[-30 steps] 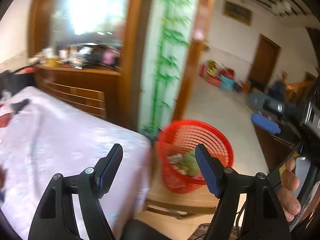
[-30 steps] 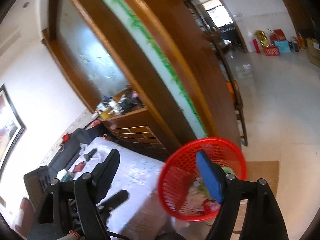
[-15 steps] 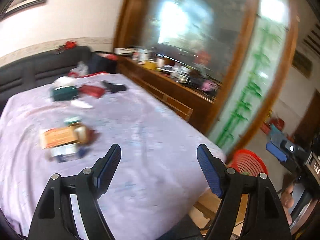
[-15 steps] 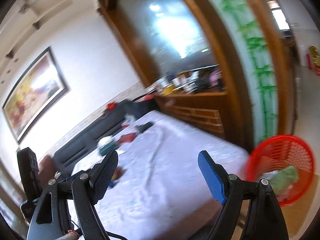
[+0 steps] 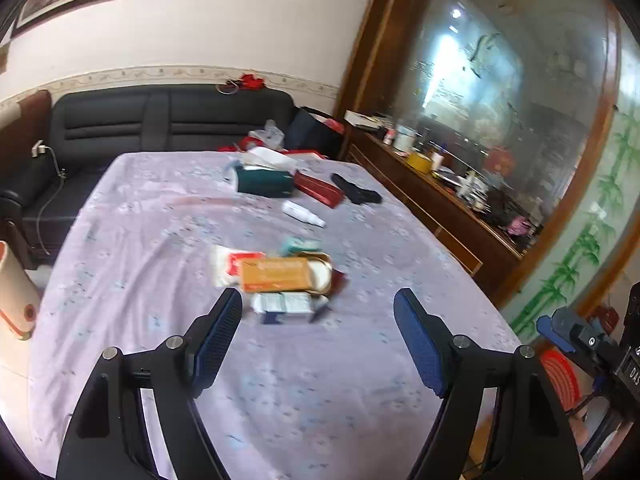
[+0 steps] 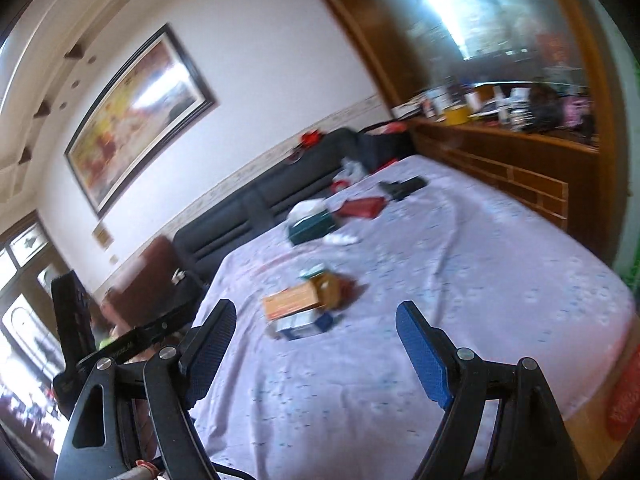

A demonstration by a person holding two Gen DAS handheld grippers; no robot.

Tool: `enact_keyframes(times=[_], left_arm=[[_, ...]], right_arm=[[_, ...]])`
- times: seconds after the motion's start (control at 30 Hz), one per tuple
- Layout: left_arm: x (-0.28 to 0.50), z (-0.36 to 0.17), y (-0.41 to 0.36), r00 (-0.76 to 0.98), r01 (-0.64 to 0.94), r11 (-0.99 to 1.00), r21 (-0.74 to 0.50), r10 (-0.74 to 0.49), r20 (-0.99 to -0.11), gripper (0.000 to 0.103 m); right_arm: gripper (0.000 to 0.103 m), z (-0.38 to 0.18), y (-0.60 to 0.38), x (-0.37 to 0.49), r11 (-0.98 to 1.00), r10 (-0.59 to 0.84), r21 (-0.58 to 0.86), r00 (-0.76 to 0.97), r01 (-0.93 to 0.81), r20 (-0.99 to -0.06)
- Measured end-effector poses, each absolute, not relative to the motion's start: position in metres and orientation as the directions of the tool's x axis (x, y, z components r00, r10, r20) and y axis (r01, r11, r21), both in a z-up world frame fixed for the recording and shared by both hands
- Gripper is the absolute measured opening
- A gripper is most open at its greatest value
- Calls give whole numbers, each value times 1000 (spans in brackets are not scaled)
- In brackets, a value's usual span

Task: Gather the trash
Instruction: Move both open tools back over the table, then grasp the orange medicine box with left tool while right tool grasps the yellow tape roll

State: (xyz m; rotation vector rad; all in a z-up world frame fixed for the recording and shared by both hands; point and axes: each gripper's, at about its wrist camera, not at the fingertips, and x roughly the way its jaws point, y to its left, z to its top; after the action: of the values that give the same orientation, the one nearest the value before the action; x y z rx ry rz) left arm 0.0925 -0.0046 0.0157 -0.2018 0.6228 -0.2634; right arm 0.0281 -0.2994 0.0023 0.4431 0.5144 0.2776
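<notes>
Hovering spread and empty above the lilac-clothed tabletop point(image 5: 140, 220), left tongs point(image 5: 318, 336) and right tongs point(image 6: 316, 344) face an orange cardboard box point(image 5: 276, 275) among wrappers near its middle.

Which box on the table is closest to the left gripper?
The white and blue box, just beyond the left gripper. The orange box lies behind it; the green box is far back.
</notes>
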Motion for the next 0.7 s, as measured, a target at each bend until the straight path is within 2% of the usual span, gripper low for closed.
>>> enact_keyframes(times=[0.23,0.7], left_arm=[[119,7,20,778,116,956,-270,-256,-574,77],[196,-38,34,660,74,909,-410,-352,-663,77]], right_arm=[[86,-12,-268,77,848,434,493,788,-193,-438],[86,-39,-250,143,835,475,513,734,-200,-486]])
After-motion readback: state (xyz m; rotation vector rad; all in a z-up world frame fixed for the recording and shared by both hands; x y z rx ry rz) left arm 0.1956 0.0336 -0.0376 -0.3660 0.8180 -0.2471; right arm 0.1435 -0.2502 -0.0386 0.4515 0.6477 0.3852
